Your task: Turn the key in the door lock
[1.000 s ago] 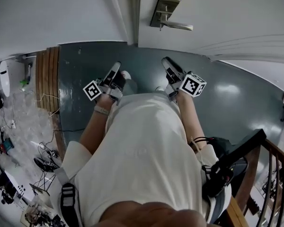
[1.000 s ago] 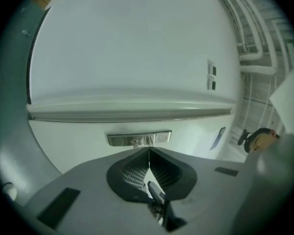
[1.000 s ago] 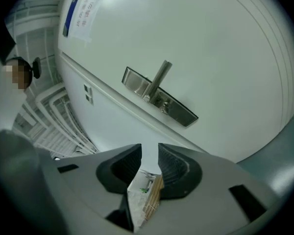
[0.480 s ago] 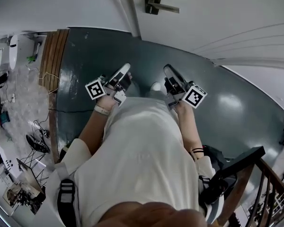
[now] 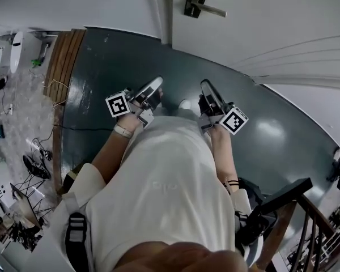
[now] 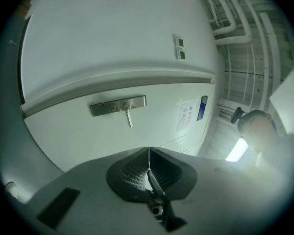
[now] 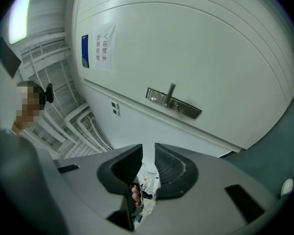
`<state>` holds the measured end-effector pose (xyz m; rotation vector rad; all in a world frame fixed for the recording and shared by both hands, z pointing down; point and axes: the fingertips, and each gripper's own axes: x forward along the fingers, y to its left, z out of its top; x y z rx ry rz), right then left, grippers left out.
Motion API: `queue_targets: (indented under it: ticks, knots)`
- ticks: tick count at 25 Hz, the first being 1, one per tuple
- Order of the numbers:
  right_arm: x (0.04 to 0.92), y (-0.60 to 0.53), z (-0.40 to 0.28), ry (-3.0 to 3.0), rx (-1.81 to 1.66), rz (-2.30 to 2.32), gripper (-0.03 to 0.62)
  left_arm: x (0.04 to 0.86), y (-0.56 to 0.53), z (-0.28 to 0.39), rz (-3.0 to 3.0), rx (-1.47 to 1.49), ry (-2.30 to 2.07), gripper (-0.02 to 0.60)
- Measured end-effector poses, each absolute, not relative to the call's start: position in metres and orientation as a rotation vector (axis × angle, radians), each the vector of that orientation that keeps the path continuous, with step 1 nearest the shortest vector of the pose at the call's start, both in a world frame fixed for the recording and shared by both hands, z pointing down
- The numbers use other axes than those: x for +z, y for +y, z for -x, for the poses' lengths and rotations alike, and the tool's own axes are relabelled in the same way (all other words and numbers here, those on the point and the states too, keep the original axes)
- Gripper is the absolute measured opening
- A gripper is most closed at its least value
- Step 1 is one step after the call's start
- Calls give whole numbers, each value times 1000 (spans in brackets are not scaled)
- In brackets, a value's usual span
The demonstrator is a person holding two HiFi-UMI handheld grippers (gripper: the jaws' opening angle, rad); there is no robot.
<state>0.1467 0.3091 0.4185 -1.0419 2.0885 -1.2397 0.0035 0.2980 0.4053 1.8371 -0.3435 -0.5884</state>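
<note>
White door (image 5: 260, 16) and dark glossy floor (image 5: 119, 61) fill the scene, with the person's white shirt (image 5: 164, 191) low in the head view. Both grippers are held low in front of the body, well short of the door. Left gripper (image 5: 150, 92) has its jaws pressed together to a thin seam, nothing visible between them. Right gripper (image 5: 208, 92) has its jaws a narrow gap apart and empty. The lock plate with lever handle (image 5: 199, 4) sits ahead of and above both grippers, well apart from them; it is also seen in the left gripper view (image 6: 118, 105) and the right gripper view (image 7: 174, 103). No key can be made out in the lock or in either gripper; it may be too small to tell. Risks, as a judgement: reaching up from this low, a jaw could hit the lever beside the keyhole instead of the key. The left jaws must open first. A thin key could slip or twist between the ribbed pads.
</note>
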Motion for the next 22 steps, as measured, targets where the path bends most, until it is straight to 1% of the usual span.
queue_targets:
  ticks: [10,22]
  knots:
    - [428,307,-147,2060,-1236,1014,89,424,300,5,-1812,-584,-358,8]
    - [422,306,-141,2073,-1258,1033,89,415,295,12,-1804,-599,-361,8]
